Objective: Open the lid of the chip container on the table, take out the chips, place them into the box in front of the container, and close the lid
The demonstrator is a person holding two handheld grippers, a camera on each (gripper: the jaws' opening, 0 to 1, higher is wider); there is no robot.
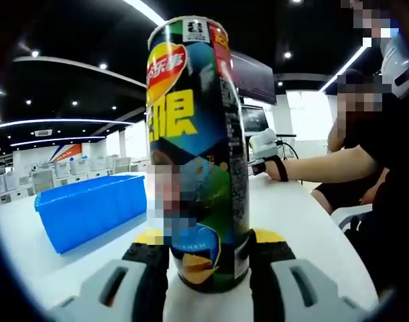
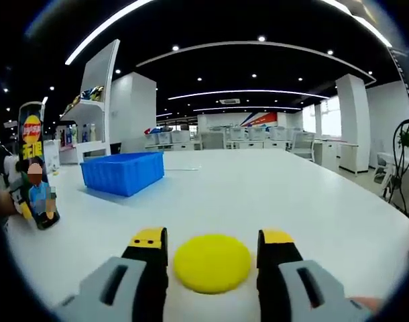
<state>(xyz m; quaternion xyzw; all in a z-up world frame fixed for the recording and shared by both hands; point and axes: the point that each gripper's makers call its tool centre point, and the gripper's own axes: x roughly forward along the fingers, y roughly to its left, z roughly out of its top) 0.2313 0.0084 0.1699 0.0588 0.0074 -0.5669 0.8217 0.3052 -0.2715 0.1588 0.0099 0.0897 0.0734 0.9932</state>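
My left claw [image 1: 208, 258] is clamped low around the chip container [image 1: 198, 154], its yellow-tipped black jaws pressed against either side of the base, and the tube stands upright on the white worktop [image 1: 305, 228]. In the right gripper view the same container [image 2: 35, 164] stands far to the left, with the blue box [image 2: 124, 172] beyond it on the worktop. My right claw [image 2: 212, 251] is spread apart, and the yellow lid [image 2: 212, 263] lies flat on the worktop between the jaws without either visibly touching it, so I judge the tube already opened. The container looks like a tall, slim, glossy printed cylinder, probably thin card: light, stiff enough along its length, but easy to dent if I squeeze hard and slick enough to turn in the grip. Holding it near the bottom keeps it steady, though a mid-height grip would suit tipping better. The lid is a thin, smooth, matte plastic disc, likely flexible; I would take it by the rim. The box is rigid plastic with straight walls. The chips themselves will be brittle, so pouring should be gentle.
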